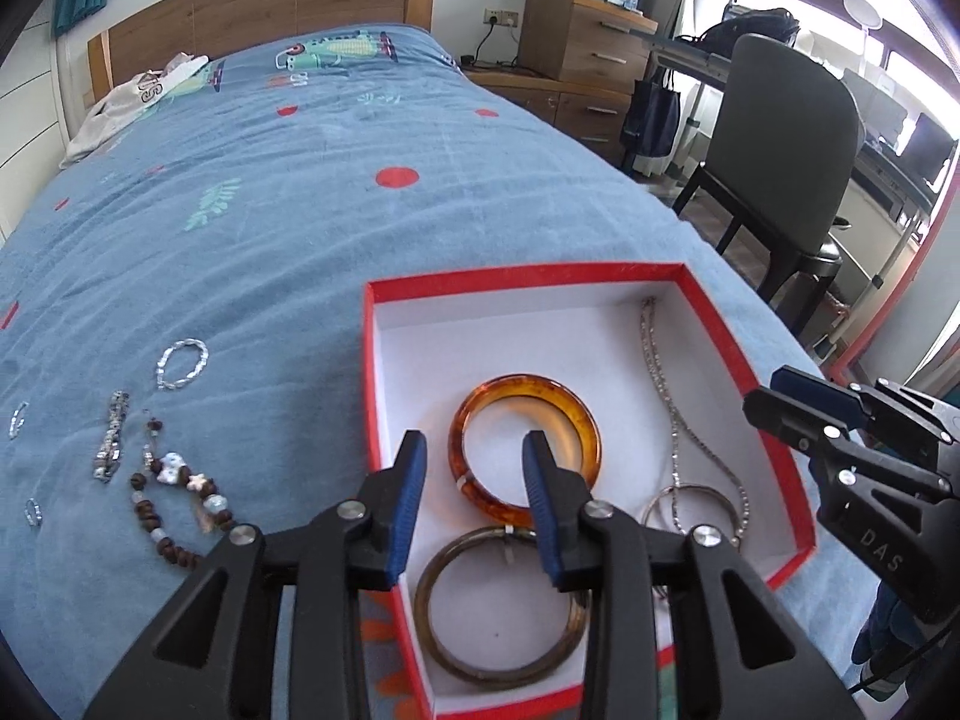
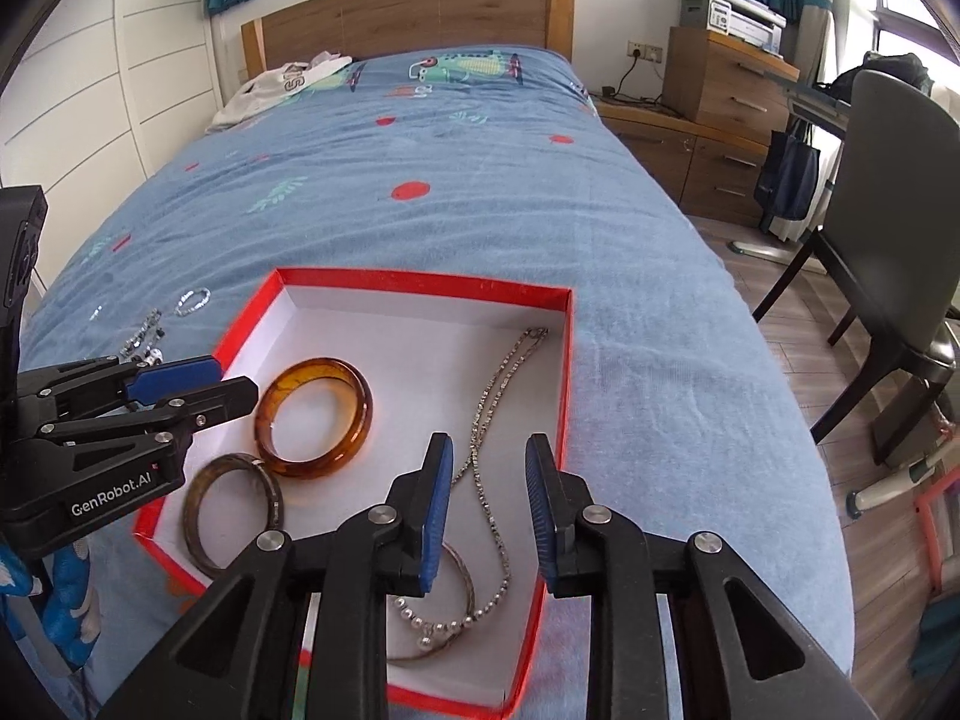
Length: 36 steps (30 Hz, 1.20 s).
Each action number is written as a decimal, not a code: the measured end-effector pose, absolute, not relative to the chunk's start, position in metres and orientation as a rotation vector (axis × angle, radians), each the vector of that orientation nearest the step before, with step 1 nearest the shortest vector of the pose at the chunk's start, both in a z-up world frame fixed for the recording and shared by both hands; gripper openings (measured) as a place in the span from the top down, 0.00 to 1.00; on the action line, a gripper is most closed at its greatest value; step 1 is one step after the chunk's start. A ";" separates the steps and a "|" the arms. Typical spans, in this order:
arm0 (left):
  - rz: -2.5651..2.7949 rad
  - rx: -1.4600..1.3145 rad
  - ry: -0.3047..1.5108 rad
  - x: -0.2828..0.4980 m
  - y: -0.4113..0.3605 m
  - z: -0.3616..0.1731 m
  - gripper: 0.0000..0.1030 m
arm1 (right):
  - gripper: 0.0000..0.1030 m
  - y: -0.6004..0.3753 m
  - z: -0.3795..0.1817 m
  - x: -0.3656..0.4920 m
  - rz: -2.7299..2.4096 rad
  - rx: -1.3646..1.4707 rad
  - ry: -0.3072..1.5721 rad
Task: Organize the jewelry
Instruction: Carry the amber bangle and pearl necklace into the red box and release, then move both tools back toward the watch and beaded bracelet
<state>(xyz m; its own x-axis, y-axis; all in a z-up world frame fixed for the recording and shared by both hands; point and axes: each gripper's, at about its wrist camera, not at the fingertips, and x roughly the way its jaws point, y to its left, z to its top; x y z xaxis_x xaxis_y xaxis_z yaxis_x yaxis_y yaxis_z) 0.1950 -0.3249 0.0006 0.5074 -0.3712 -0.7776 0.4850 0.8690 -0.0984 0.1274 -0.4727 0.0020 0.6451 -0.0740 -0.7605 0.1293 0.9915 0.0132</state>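
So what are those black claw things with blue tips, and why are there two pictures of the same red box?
They are two hand-held grippers a person carries, one per hand, each with a camera looking along its fingers. One picture is the left gripper's view, the other the right gripper's. Both hang open over a red box on a blue bedspread, holding nothing. Inside lie an amber bangle, a dark bangle, a silver chain and a thin silver ring. More bracelets, including a brown beaded one, wait on the bedspread.

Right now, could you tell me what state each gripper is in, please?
Left gripper: open, holding nothing, above the red box.
Right gripper: open, holding nothing, above the silver chain.
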 end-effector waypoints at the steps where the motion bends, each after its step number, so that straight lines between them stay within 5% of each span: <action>1: -0.517 0.135 0.897 0.192 -0.321 0.004 0.69 | 0.76 -0.470 0.008 0.123 -0.117 0.069 0.854; 36: -0.093 0.017 0.740 0.063 0.038 0.111 0.69 | 0.69 -0.299 0.168 0.021 0.079 0.011 0.584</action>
